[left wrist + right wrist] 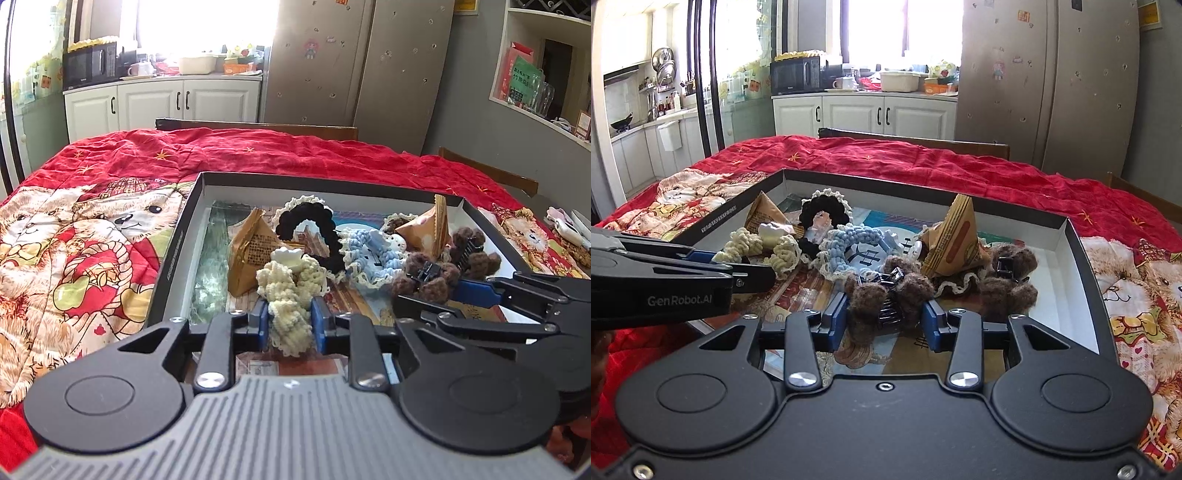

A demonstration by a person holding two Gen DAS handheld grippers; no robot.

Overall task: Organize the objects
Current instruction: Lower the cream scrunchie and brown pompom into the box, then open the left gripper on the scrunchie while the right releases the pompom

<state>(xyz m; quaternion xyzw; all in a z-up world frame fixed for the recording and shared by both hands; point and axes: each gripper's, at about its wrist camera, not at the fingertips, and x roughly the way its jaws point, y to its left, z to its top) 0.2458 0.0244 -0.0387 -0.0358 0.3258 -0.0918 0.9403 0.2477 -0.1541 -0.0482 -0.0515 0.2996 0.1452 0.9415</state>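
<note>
In the box (173, 258), near its front edge, a soft cream yarn scrunchie (290, 295) is seen between the loose, half-open pads of the left gripper (290, 325). Just beside it, a fuzzy brown hair clip (886, 295) is seen between the right gripper (886, 325) pads, half open. Both are judged light and squashy, best pinched across the middle.

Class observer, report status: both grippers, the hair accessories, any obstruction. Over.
Left hand-held gripper astride cream scrunchie, pads apart. Right hand-held gripper around brown fuzzy clip. Both inside box. Crowded.

Two wrist-mounted fisheye cameras look forward and down along their jaws, close over a shallow box (173, 254) on a red-covered table (258, 151). The left view sits at the box's left half, the right view (1082, 266) further right; both share its contents, the kitchen cabinets (864, 114) and refrigerator (354, 62) beyond.
</note>
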